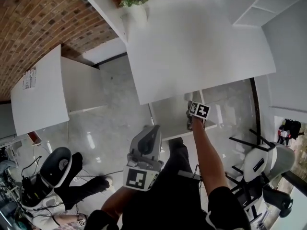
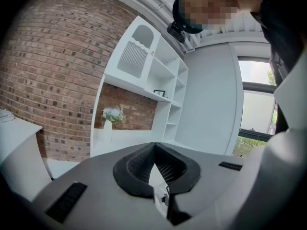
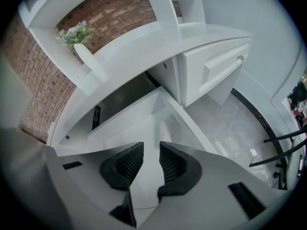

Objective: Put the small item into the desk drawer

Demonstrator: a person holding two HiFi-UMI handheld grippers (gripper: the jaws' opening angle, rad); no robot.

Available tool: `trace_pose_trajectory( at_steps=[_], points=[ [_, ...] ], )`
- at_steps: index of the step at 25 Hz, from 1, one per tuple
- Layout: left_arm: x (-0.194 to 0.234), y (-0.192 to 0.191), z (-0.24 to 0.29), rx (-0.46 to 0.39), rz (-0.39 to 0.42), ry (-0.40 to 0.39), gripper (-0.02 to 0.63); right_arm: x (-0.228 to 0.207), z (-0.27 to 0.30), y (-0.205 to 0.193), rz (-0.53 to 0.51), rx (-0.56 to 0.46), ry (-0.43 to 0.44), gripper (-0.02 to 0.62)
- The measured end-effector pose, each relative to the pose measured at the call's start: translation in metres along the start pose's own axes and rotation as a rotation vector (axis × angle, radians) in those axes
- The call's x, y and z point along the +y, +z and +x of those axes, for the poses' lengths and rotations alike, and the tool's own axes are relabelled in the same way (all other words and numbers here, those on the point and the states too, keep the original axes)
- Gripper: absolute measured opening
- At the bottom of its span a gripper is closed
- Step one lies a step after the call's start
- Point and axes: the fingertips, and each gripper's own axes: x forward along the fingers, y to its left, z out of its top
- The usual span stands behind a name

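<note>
The small black oblong item (image 3: 96, 117) lies in shade under the white surface (image 3: 144, 51), at the far end of the open white drawer (image 3: 125, 110). It is beyond and left of the right tongs (image 3: 151, 150), with its long axis pointing away from them. These stand narrowly apart and empty; the left tongs (image 2: 154, 150) are closed on nothing

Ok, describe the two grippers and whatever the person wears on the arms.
The left gripper and the right gripper both have smooth grey bodies, each with two black ribbed pads. Each carries a cube with black-and-white square markers. The person wears dark short sleeves.
</note>
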Motion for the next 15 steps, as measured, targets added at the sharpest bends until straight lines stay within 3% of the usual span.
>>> trace_pose_trajectory(
  at_steps=[7, 15],
  points=[
    [-0.004, 0.025, -0.03, -0.045, 0.035, -0.029, 0.023, 0.019, -0.055, 0.007, -0.055, -0.057, 0.03, 0.031],
    [-0.002, 0.05, -0.058, -0.09, 0.099, -0.053, 0.023, 0.056, -0.132, 0.024, -0.076, -0.186, 0.106, 0.014]
  ],
)
